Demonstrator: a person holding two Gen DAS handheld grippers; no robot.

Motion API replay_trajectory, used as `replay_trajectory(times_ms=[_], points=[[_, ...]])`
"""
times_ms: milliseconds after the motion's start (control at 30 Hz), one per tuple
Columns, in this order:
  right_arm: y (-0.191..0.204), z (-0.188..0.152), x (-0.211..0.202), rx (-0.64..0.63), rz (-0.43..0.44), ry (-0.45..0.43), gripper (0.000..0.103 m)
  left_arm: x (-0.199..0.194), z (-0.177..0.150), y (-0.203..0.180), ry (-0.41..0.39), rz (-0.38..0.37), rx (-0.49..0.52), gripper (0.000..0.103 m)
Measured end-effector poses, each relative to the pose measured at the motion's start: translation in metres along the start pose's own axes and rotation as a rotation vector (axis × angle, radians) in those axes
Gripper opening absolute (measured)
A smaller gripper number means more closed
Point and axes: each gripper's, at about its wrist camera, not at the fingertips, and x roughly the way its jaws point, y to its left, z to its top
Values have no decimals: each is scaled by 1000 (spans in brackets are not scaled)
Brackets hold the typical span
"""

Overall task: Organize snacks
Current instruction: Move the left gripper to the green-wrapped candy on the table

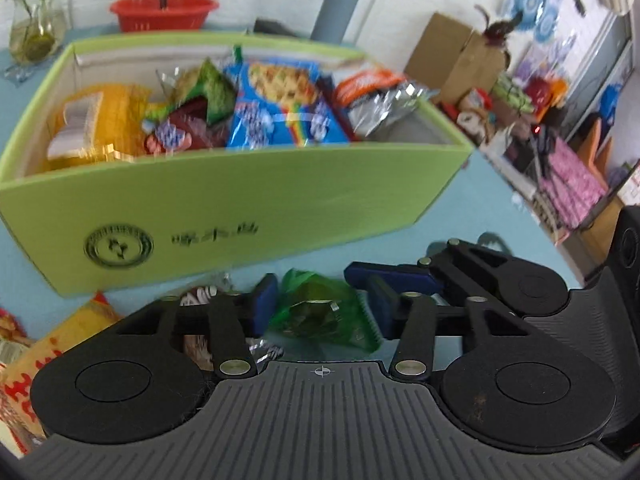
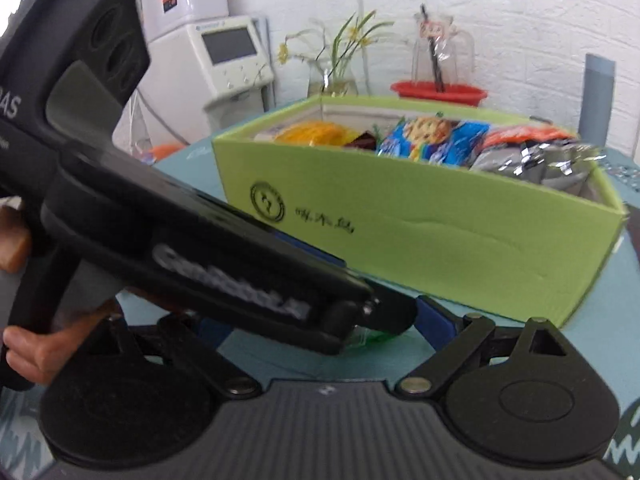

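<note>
Left gripper [image 1: 320, 312] right up front, blue pads closed in on a green snack packet [image 1: 324, 314] just in front of the green box [image 1: 248, 200].

Working left to right from that box: loose packets, a yellow-and-red one [image 1: 48, 356] among them, lie off its near left corner on the blue table [image 1: 492, 208]. The green packet sits just below the box's front wall, its long axis running across the jaws, left to right. The pads look pressed on its crinkled sides, jaws narrow, so I judge it gripped. Next move, I reckon: up and forward over the wall. The box already holds a blue biscuit bag [image 1: 280, 108] and more. Right gripper [image 2: 320, 332] stands wide, nothing held, left tool crossing it, so the left is the nearer.
</note>
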Motion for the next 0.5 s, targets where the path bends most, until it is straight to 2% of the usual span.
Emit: replay_trajectory(times_ms=[167,300,433,500], points=[[14,-21,-26,11,-10,8,94,-7,-25,-18,28,-68,37,18],[30,-54,-60,78,-61,6,94,-18,-57,-49,42,-102,138,19],[48,-81,-84,110,-139,-30,94,-29,-85,-77,12,-71,222,20],[50,-82,-83,114,-160,-27,94,-33,-94,-84,-1,-47,235,20]])
